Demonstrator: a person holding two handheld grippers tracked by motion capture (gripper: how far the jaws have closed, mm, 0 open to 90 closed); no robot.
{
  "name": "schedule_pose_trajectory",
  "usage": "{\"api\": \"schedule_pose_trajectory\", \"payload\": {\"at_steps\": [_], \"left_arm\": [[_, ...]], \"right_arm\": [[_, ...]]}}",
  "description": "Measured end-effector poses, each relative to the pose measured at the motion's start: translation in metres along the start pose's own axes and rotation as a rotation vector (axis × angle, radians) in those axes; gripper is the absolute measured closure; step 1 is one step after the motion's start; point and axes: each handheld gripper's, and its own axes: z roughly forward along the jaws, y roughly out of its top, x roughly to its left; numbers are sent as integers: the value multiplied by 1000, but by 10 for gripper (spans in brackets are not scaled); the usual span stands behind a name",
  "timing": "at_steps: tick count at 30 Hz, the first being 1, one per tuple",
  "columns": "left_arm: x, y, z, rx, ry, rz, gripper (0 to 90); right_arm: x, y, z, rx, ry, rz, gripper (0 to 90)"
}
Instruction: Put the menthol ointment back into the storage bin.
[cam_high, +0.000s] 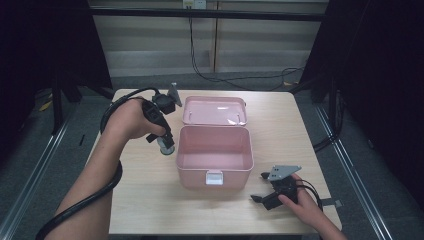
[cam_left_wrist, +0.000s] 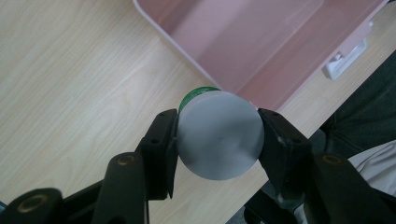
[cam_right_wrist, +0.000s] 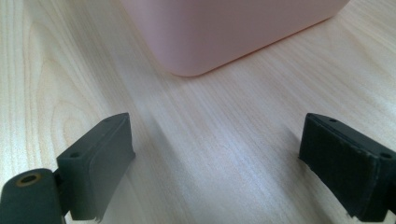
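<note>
Left gripper (cam_left_wrist: 218, 135) clamped on small round jar (cam_left_wrist: 219, 134), pads pressing opposite sides of the wall; grey flat end faces the camera, green band at the far end. In high view same gripper (cam_high: 165, 142) points down just left of pink box (cam_high: 214, 170), jar (cam_high: 166, 146) at its tips. Cannot tell from that view whether jar is touching the table (cam_high: 150, 200) or just above it; left gripper view suggests slightly lifted, near box's left rim.

Box open, lid (cam_high: 215, 111) folded back flat behind it, white latch (cam_high: 214, 177) on front wall. Inside looks bare, as far as visible.

Right gripper (cam_high: 264, 186) resting low on table to front-right of box, jaws wide apart, nothing between them; right gripper view confirms: bare wood betw. the pads (cam_right_wrist: 100, 154), box corner (cam_right_wrist: 224, 32) beyond.

Handling notes (judgement):
- Jar prob. light, rigid plastic or similar; wall stiff enough to take a firm squeeze w/o denting.
- Surface looks smooth, poss. slippery; round section means pads meet it on narrow lines only, so could rotate or slide out if tilted.
- Current hold across the diameter, near the grey end: reasonable. Centred grip matters; off-centre would squirt it sideways.
- Contents unknown, so keep upright-ish, avoid jolts.
- Box thin-walled, light, may shift if bumped on the rim; clear the rim with margin when going over.
</note>
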Motion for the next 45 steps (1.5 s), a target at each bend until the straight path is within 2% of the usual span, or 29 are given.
{"api": "schedule_pose_trajectory", "payload": {"at_steps": [3,8,12,19,32,45], "left_arm": [[-4,11,0,0,1,10,502],[-6,22,1,-2,-3,6,502],[-7,30,3,-2,-4,-14,502],[-12,43,6,8,10,-20,503],[-19,60,4,5,19,-10,503],[-21,73,25,13,8,-41,503]], "right_arm": [[0,0,0,0,0,0,94],[0,0,0,2,3,-1,94],[0,0,0,2,2,-1,94],[0,0,0,3,1,1,94],[0,0,0,3,1,0,94],[0,0,0,3,1,0,94]]}}
